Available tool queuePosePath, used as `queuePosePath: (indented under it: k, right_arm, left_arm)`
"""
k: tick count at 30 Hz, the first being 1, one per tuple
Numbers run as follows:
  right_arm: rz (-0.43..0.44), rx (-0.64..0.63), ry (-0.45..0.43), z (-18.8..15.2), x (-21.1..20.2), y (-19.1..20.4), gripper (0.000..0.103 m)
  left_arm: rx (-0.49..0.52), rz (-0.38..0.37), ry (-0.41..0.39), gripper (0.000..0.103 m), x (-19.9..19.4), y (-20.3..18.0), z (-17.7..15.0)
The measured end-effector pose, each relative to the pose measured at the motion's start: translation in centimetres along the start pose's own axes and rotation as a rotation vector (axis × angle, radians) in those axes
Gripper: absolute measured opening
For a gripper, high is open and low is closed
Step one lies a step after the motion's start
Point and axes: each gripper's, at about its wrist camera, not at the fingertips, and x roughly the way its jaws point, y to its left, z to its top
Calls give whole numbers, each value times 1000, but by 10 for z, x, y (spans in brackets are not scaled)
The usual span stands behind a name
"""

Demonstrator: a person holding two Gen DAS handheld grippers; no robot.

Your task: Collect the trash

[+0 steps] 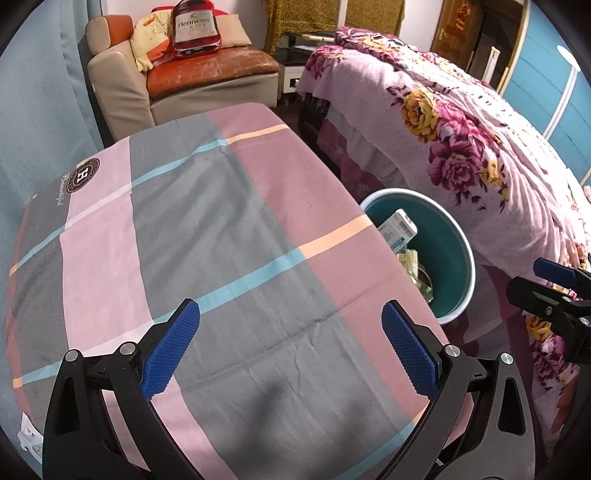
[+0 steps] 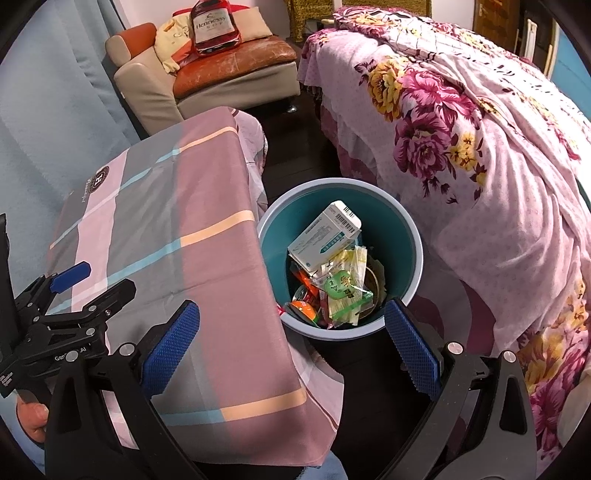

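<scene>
The bed [image 2: 480,155], under a pink spread with large magenta and yellow flowers, rises ahead and to the right of both grippers. Ahead and to the left of the right gripper lies the table [image 1: 207,229], draped in a cloth of pink and grey blocks crossed by blue and peach stripes; the left gripper hangs directly over its bare top. Well beyond both grippers, past the far end of the table, stands a sofa [image 1: 207,70] with an orange seat and beige arms, and on the seat a cushion [image 1: 195,27] shaped like a Hennessy bottle.

The trash bin [image 2: 410,258], teal inside with a pale blue rim, stands on the dark floor between table and bed, just ahead of the right gripper and off to the right of the left one. It holds the collected trash: a white carton [image 2: 325,236] with a barcode leans on top, over a heap of clear and green wrappers [image 2: 343,291] and something orange [image 2: 304,308] lower down.

The left gripper [image 1: 291,347] has its blue-padded fingers spread wide with nothing between them. The right gripper [image 2: 293,345] is likewise spread wide and empty, its left finger over the table's edge, its right finger beside the bin's near rim. A hand [image 2: 33,415] shows at the left gripper's grip.
</scene>
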Motion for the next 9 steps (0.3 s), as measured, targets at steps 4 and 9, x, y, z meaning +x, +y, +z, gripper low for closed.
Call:
queuePosePath:
  k: [4,9]
  right_arm:
    - [-24,-7,-6,1,1,-1,96]
    - [-32,-5,-6,1,1,-2,96]
  left_arm:
    - [-2,1,6,99,2,1,0]
    - [-8,5,13,99,4,4,-2]
